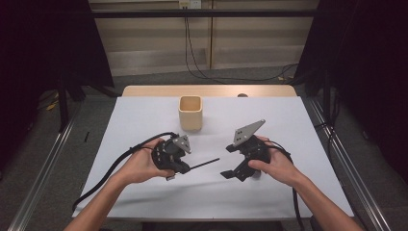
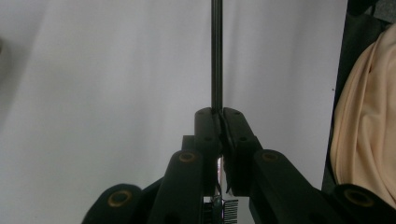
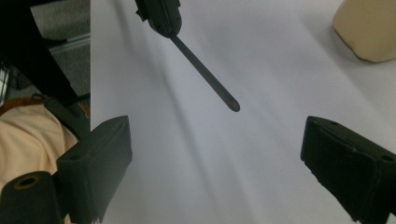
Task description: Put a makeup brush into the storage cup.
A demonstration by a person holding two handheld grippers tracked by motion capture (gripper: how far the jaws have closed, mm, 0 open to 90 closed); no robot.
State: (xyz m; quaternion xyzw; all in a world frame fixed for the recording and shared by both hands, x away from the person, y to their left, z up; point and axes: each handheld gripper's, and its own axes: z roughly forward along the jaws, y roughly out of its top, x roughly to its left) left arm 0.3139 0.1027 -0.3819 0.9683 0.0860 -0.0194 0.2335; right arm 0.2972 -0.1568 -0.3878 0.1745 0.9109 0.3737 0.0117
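In the high view, the left gripper [image 1: 185,167] lies low over the white table cover [image 1: 144,120], its jaws pressed together on one end of a thin black rod [image 1: 204,163]. The rod is straight, dark and matt, and juts out from the jaw tips toward the right gripper [image 1: 230,161], with its free end stopping short of that gripper. The right gripper's jaws stand wide apart with nothing between them. A beige square cup [image 1: 190,112] stands upright on the cover beyond both grippers, about midway between them.

In the left gripper view, the left gripper [image 2: 218,114] has its two black jaws closed tight on the rod [image 2: 216,56], which runs straight ahead from the tips as a slim, even, dark shaft above the white cover.

In the right gripper view, the right gripper [image 3: 215,144] is spread wide and holds nothing. The rod [image 3: 205,72] slants down from the other gripper ahead, and its rounded, slightly flattened tip hangs just beyond the gap between the jaws. The cup [image 3: 366,30] sits ahead to the right of them.
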